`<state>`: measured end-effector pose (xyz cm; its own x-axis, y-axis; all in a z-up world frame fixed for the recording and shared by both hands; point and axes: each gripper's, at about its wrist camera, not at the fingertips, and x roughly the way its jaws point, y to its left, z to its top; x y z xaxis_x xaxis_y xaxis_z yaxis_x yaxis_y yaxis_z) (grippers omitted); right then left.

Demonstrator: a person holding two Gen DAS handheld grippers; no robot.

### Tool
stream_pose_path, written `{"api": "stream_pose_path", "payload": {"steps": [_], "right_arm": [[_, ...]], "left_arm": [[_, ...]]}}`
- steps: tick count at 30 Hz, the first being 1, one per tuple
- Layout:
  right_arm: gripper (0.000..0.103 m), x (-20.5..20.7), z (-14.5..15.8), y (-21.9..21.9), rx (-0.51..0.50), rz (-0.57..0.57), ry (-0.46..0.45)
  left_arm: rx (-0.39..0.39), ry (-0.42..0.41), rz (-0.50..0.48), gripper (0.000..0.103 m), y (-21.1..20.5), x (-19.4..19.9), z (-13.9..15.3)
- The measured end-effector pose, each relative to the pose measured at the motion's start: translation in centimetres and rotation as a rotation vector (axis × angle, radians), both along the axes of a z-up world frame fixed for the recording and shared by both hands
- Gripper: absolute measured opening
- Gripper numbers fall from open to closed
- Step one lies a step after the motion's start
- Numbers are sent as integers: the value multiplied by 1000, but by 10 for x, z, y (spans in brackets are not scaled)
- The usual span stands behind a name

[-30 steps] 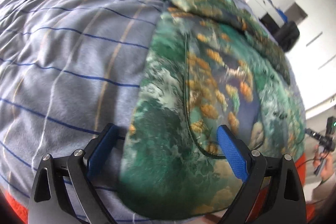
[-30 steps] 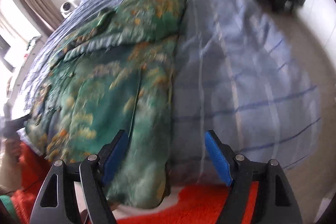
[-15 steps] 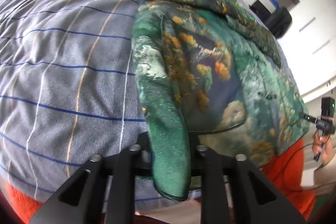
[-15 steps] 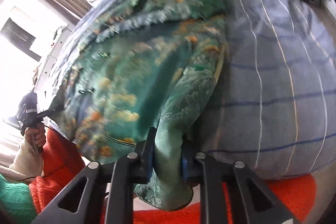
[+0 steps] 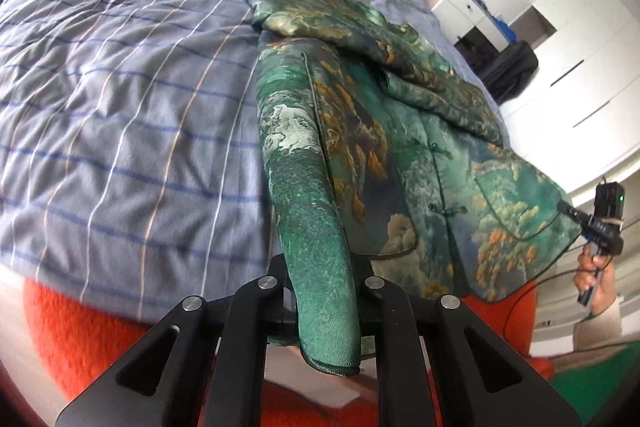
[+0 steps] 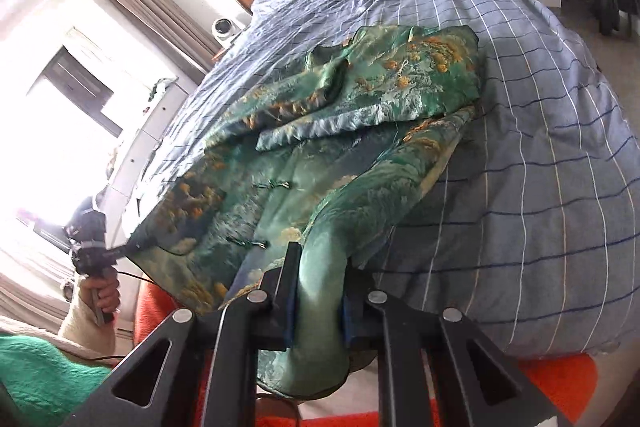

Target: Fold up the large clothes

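Left claw is clamped tight on one bottom corner of the green printed jacket, and my right claw is pinched on the other corner, so both hems are lifted off the checked bed. Everything else on the jacket is lying flat on the bed, with the sleeves already crossed over the chest. I'd say I'm roughly halfway: sleeves are in, but the bottom-to-collar fold isn't done yet, and neither is any tidying.
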<state>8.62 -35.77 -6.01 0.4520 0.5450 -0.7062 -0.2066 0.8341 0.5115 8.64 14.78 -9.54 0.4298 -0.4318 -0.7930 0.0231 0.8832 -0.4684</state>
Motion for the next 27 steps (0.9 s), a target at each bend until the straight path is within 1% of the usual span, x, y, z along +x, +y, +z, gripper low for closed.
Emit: {"api": "stream_pose_path", "payload": {"steps": [2,4,6,9,10,11,13,14,16,17,18,19,20,21,22,23,24,25,26,27], "right_arm": [[16,-4,2,-8,21,4,6],[16,-3,4,-9,41,8,17],[16,-11,8,-12,66,13,28],[15,-28,23,-16,124,30,25],[15,-33,30,-18,158,36,17],[15,-36,39,-19,190,40,2],[15,-34,55,-21,235,37,-33],[15,-27,62,-23,259,34,-55],[15,-7,72,-28,281,23,-97],[15,15,74,-33,291,2,-120],[15,30,75,-35,302,-14,-129],[15,52,73,-38,316,-41,-137],[15,77,69,-42,329,-73,-137],[15,98,63,-45,340,-99,-131],[15,115,57,-45,344,-119,-123],[15,140,46,-47,339,-152,-110],[15,159,35,-47,333,-180,-96],[15,183,18,-48,331,-204,-72],[15,198,2,-49,330,-232,-49],[15,209,-15,-51,333,-263,-21]], "left_arm": [[-5,9,1,10,-1,-7,4],[-1,19,-3,10,-1,-22,10],[3,30,-8,10,1,-39,18],[-24,37,-14,10,9,-65,42],[-42,18,-16,9,11,-72,56],[-57,-18,-19,9,15,-74,74],[-78,-91,-5,10,21,-68,102],[-100,-131,10,10,28,-57,116],[-136,-179,33,10,39,-27,129],[-138,-199,51,10,45,-3,132],[-131,-209,62,10,48,9,131],[-122,-217,84,10,52,37,127],[-127,-213,105,10,56,66,120],[-133,-207,113,10,57,81,115],[-134,-195,126,10,58,110,104],[-134,-182,138,10,59,135,92],[-134,-172,142,11,59,152,80],[-119,-160,147,11,57,175,66],[-103,-150,151,14,54,189,55],[-79,-139,157,19,51,205,43]]}}
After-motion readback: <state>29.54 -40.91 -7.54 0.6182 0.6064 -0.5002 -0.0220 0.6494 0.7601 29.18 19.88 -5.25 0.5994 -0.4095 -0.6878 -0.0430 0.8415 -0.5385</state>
